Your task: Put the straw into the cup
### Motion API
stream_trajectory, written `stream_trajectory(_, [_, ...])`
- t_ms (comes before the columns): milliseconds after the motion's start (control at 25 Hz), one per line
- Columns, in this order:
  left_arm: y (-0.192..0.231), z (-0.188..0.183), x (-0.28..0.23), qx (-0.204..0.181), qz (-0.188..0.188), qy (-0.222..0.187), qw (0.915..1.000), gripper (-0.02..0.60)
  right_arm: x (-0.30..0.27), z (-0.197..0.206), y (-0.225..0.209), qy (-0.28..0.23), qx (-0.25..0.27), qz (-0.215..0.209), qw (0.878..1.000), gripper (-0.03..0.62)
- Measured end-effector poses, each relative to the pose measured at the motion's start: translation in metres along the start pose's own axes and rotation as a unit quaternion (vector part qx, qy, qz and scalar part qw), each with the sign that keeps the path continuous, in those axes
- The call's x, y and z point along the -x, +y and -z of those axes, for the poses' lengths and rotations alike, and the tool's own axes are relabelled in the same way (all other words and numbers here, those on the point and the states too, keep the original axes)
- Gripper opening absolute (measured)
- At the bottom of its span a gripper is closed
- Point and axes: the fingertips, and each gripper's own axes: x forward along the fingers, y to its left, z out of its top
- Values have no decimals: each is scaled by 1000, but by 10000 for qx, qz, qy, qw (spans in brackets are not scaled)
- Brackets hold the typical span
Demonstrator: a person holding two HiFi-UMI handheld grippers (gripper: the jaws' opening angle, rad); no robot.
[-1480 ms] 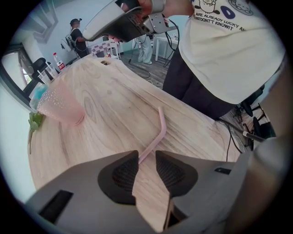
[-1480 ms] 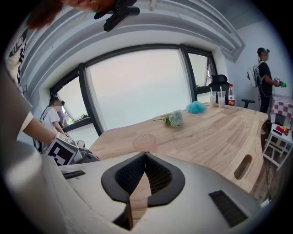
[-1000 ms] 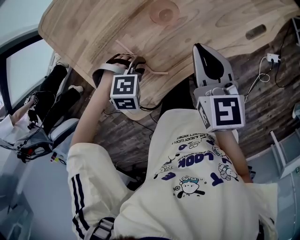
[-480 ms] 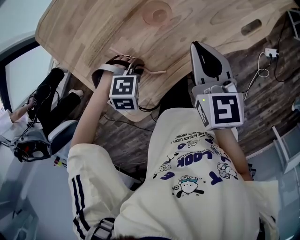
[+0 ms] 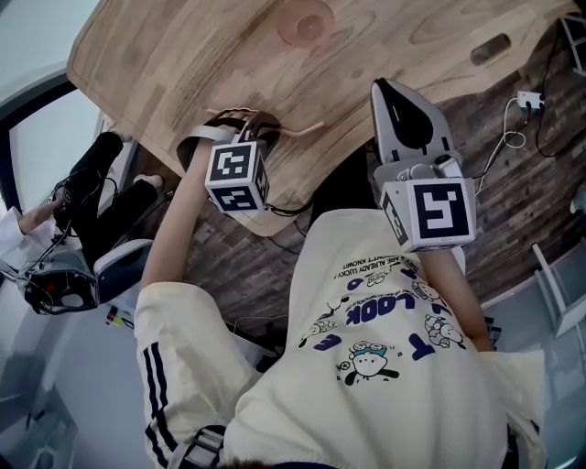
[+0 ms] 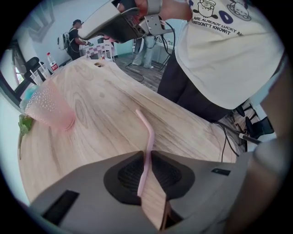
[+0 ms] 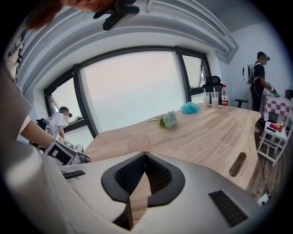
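A pale pink bent straw (image 6: 147, 137) lies flat on the wooden table (image 5: 183, 55) near its front edge, and its free end (image 5: 302, 129) pokes out to the right of my left hand. My left gripper (image 6: 147, 153) points steeply down over the straw. Its jaws are closing with the straw between the tips, which sit close to its sides. The pink dimpled cup (image 6: 48, 107) stands upright farther back on the table (image 5: 307, 26) and shows again beyond the right gripper (image 7: 138, 142). My right gripper (image 7: 145, 153) hovers shut and empty at the table's front right (image 5: 389, 87).
A slot (image 5: 499, 50) is cut through the table at the right. A flower sprig (image 7: 168, 119), a blue puff (image 7: 190, 108) and bottles (image 7: 223, 98) sit at the far end. People stand in the background. Cables and a plug (image 5: 529, 103) lie on the floor.
The left hand's marker cube has tipped slightly and shifted a little to the left over the straw. The straw still lies on the table. The right gripper has kept its place.
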Motion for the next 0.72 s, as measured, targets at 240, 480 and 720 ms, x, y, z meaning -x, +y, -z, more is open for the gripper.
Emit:
stream_trajectory(240, [-14,-3,-4,133,-8,-34,9999,72,10,11,8,23,30,-31,10000,-2])
stream_trajectory(480, [-11,-5,-3,281,33,-31,9996,66,9,11,3,50,-16,10,10000,-2])
stream_trajectory(720, [-14,-4,-3,329,15,-47,9994,64,10,15,8,62,-32,3,10000,-2])
